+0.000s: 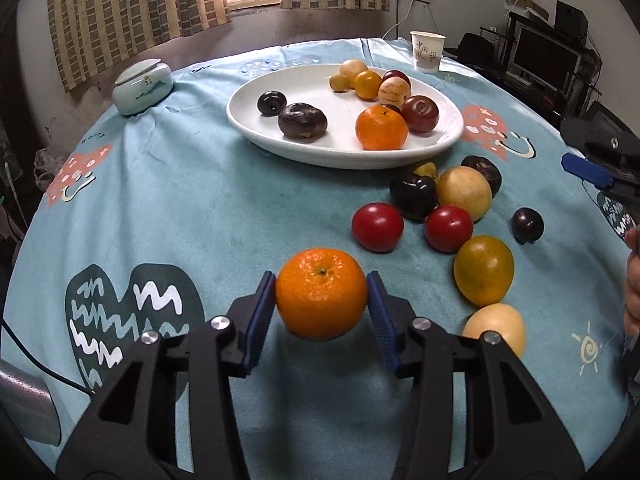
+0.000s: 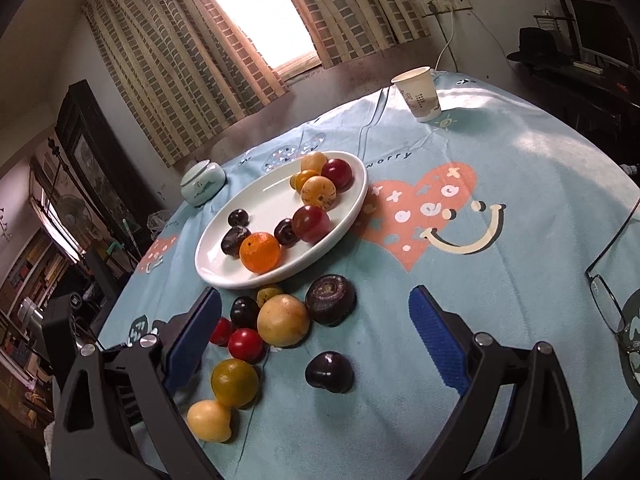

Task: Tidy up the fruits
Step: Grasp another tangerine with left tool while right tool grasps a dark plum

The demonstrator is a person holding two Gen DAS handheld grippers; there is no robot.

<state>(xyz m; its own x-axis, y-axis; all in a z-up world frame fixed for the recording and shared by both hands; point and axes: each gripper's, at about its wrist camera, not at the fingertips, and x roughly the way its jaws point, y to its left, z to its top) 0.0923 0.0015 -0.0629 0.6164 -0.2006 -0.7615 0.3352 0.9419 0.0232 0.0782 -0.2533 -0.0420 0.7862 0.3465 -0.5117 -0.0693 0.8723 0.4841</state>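
Observation:
My left gripper (image 1: 322, 293) is shut on an orange mandarin (image 1: 321, 294); both blue pads press its sides just above the blue tablecloth. Farther back, a white oval plate (image 1: 280, 136) holds another mandarin (image 1: 381, 127), dark plums and several yellow and red fruits. Loose fruits lie between plate and gripper, among them two red ones (image 1: 377, 227), a pale yellow one (image 1: 464, 193) and dark plums. In the right wrist view my right gripper (image 2: 316, 300) stands open above these loose fruits, with a dark plum (image 2: 329, 372) on the cloth between its fingers, untouched. The plate (image 2: 224, 276) lies beyond.
A paper cup (image 1: 427, 51) stands at the far edge of the table and a pale ceramic lidded jar (image 1: 142, 86) at the far left. Eyeglasses (image 2: 608, 292) lie on the cloth at the right. A person's hand (image 1: 632, 280) shows at the right edge.

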